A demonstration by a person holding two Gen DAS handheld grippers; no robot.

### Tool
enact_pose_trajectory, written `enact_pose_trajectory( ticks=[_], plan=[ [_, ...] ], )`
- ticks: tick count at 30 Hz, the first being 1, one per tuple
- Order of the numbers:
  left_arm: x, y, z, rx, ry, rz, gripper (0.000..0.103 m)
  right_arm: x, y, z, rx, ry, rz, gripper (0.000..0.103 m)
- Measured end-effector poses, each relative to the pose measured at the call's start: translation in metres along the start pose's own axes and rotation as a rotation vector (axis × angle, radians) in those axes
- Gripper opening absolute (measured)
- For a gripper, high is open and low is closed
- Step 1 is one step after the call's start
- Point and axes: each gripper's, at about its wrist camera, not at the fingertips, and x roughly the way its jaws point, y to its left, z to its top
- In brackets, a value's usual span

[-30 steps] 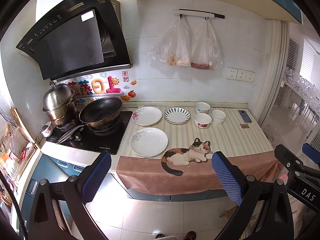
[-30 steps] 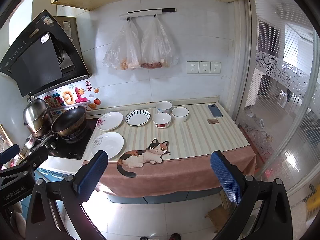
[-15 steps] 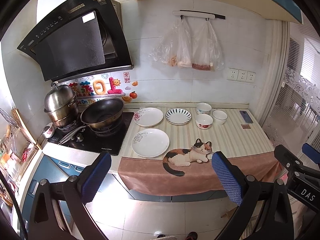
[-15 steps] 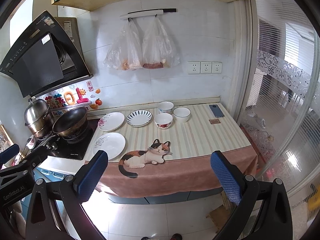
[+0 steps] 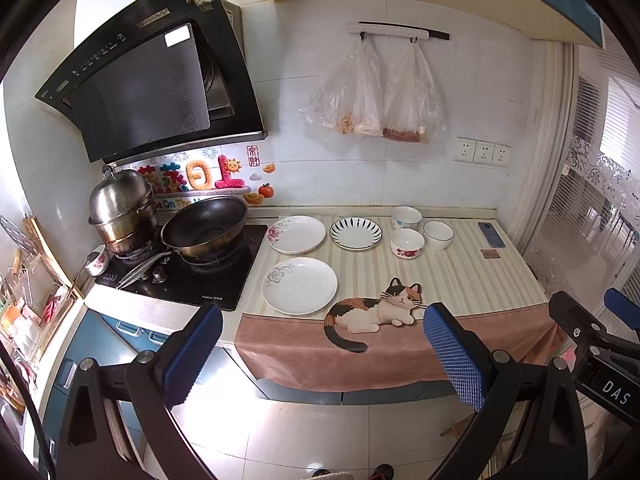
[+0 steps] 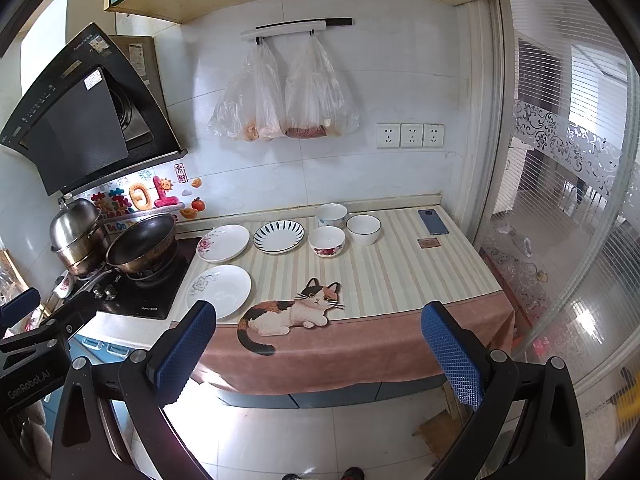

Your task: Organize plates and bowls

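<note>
Plates (image 5: 299,285), bowls (image 5: 407,242) mid-frame on bench (image 5: 460,276) | glazed, brittle, slippery; grip rims | left tongs (image 5: 320,354), right tongs (image 6: 318,350) wide apart, empty

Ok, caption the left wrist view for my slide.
Open left tool facing three plates and three bowls on the counter.

Light: daylight is pouring in through my right-hand window (image 6: 568,208).
Glare: the floor (image 6: 280,432) is shining white.
Edges: fisheye is bending walls, corners going black.
Focus: I'm seeing everything sharp.
</note>
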Motion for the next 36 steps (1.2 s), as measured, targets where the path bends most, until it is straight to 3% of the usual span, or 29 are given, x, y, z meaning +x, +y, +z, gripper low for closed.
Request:
enact_pose_trajectory(
  ticks=[14, 18, 20, 26, 36],
  plan=[
    [0.015, 0.009, -0.002, 0.017, -0.016, 0.002, 0.103, 0.000, 0.005, -0.003, 0.016, -0.002, 0.001, 0.103],
    [0.045, 0.029, -0.004, 0.030, -0.023, 0.052, 0.103, 0.017, 0.014, -0.007, 0.029, -0.021, 0.080, 0.103],
    [0.066, 0.044, -0.005, 0.020, 0.002, 0.056, 0.103, 0.037, 0.023, -0.013, 0.036, 0.008, 0.129, 0.103],
    [0.143, 0.084, -0.007, -0.005, 0.083, 0.134, 0.103, 0.120, 0.050, -0.025, 0.059, 0.166, 0.148, 0.103],
    [0.291, 0.137, -0.003, -0.107, 0.252, 0.185, 0.103, 0.303, 0.077, -0.022, 0.053, 0.351, 0.174, 0.103]
  ],
)
